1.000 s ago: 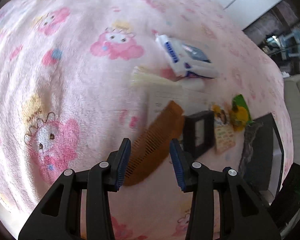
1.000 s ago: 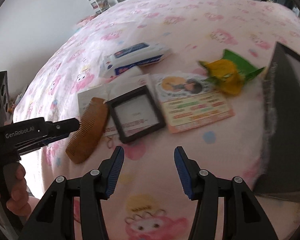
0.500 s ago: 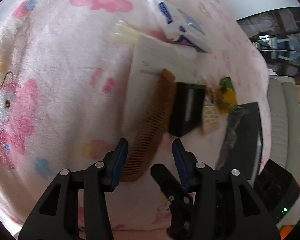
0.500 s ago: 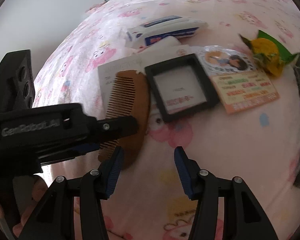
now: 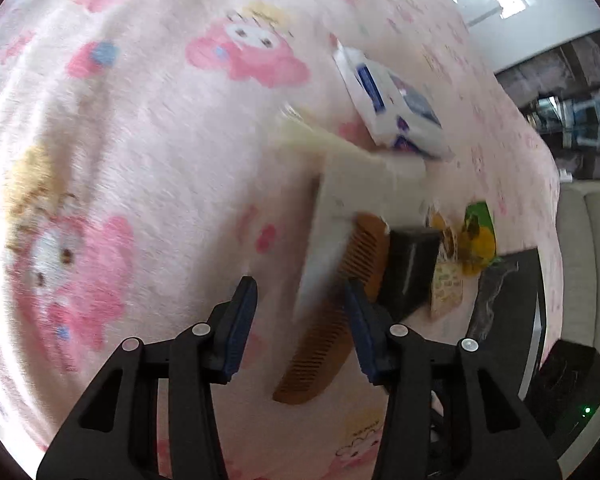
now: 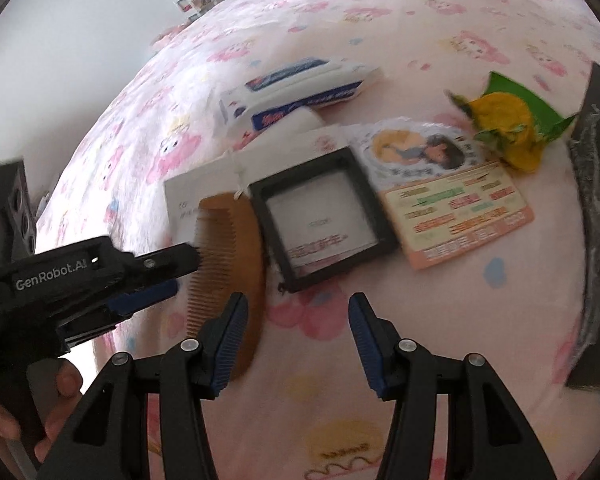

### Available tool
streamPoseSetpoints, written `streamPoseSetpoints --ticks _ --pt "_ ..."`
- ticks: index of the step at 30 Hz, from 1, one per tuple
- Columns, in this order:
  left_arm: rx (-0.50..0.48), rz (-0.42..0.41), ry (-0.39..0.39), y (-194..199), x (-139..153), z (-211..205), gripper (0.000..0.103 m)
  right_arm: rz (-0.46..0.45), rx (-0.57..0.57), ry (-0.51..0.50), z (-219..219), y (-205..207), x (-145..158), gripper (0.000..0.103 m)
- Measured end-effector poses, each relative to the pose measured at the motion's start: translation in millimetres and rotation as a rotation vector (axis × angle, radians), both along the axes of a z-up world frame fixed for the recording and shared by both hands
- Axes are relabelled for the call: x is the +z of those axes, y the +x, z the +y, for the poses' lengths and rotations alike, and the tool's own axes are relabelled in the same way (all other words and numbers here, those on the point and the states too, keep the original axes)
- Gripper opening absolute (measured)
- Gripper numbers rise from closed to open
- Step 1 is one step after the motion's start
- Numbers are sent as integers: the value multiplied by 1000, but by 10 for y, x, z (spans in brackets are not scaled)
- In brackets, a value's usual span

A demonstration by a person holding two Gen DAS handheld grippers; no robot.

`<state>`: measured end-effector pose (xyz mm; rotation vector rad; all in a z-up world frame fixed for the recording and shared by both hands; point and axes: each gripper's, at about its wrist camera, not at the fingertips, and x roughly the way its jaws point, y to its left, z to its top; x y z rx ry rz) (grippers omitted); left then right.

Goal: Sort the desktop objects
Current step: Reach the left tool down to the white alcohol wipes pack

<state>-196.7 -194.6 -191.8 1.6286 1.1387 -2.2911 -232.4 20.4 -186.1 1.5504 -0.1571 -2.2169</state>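
The left claw (image 6: 168, 276) reaches in with its jaws spread, its fingertips over the teeth of the wooden comb (image 6: 230, 264). The comb lies on the pink cartoon-print cloth (image 6: 380, 20), its top end on a white paper sheet (image 6: 188, 196). Just right of the comb sits a black square box (image 6: 320, 220), then a printed card (image 6: 452, 200), then a green-and-yellow packet (image 6: 508, 124). A blue-and-white tissue pack (image 6: 300, 88) lies beyond the comb. The right claw (image 6: 296, 344) hovers wide apart, empty, near the comb's lower end.
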Motion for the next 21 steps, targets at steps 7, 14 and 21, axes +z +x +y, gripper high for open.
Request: streamPoseSetpoints --ticks 7,14,21 --pt "-8 51 -12 -67 164 -35 44 90 -109 23 250 -74 172 49" --pt "-4 37 -16 -507 179 -69 42 145 -76 46 165 -570 407 49" --pt "52 59 29 -935 -49 -258 34 112 -159 25 29 -1337 308 49"
